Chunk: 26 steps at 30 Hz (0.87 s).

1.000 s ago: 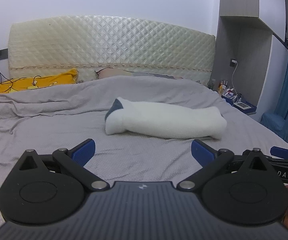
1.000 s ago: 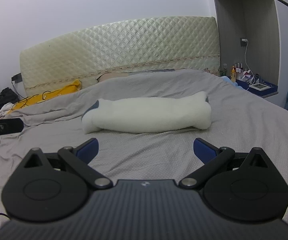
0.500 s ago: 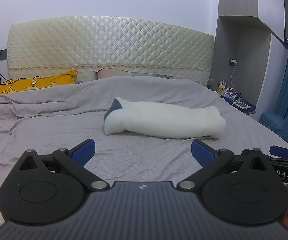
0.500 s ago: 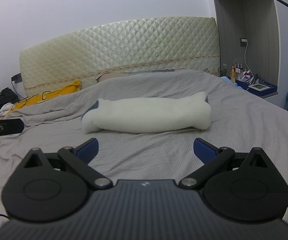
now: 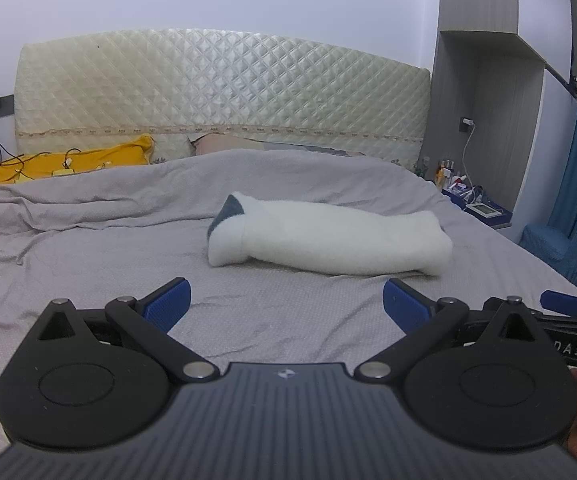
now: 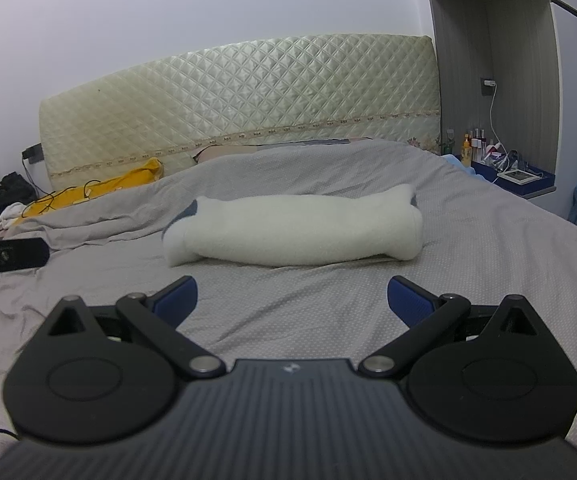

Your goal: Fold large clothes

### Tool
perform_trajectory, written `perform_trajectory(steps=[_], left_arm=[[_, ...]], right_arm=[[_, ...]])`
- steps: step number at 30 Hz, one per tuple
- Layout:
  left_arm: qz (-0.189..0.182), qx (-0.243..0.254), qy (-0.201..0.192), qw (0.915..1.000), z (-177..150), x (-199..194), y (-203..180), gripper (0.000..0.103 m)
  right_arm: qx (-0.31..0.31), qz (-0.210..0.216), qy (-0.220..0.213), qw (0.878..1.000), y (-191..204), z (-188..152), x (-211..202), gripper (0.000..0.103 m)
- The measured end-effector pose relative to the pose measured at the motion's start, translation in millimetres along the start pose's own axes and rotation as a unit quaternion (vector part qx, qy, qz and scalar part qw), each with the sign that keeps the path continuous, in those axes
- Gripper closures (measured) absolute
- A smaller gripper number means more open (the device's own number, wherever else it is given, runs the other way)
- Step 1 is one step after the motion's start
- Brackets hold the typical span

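The white fleece garment (image 5: 328, 240) lies at the centre of both views on the grey bedspread (image 5: 88, 248), already gathered into a long, thick bundle with a dark lining showing at its left end. Judged from this layout, the fold is well advanced; what remains is either a final fold end over end or nothing at all. The frames do not settle which.

Left gripper (image 5: 286, 300): fingers spread wide, blue pads (image 5: 168, 300) at the lower left and lower right of the frame. They hold nothing and hang above bare bedspread, well short of the bundle.

Right gripper (image 6: 292, 296): same condition — fingers fully apart, empty, with the bundle (image 6: 296, 230) lying beyond the tips and not in contact. Part of the left gripper shows at the left edge of this view.

Next move, if a further fold is intended:
- Bring one gripper to each corner of one short end of the bundle.
- Close on all layers together; thick fleece may slip or shed inner layers from a shallow bite.
- Lift and carry that end over the other — keep both grippers level to avoid skewing the stack.
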<state>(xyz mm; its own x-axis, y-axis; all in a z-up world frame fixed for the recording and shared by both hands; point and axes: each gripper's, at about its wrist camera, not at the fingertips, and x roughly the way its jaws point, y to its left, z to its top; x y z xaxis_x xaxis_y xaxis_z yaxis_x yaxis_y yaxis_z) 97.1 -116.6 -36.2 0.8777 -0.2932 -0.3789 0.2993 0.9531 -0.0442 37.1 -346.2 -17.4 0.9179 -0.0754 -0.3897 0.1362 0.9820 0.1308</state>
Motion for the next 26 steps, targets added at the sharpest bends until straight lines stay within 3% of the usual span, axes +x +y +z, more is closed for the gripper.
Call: perform_trajectory(steps=[26], left_arm=[[-0.003, 0.000, 0.000, 1.0000, -2.3, -0.6, -1.0, 0.000]], right_arm=[[0.003, 0.000, 0.004, 1.000, -0.7, 0.9, 0.1, 0.000]])
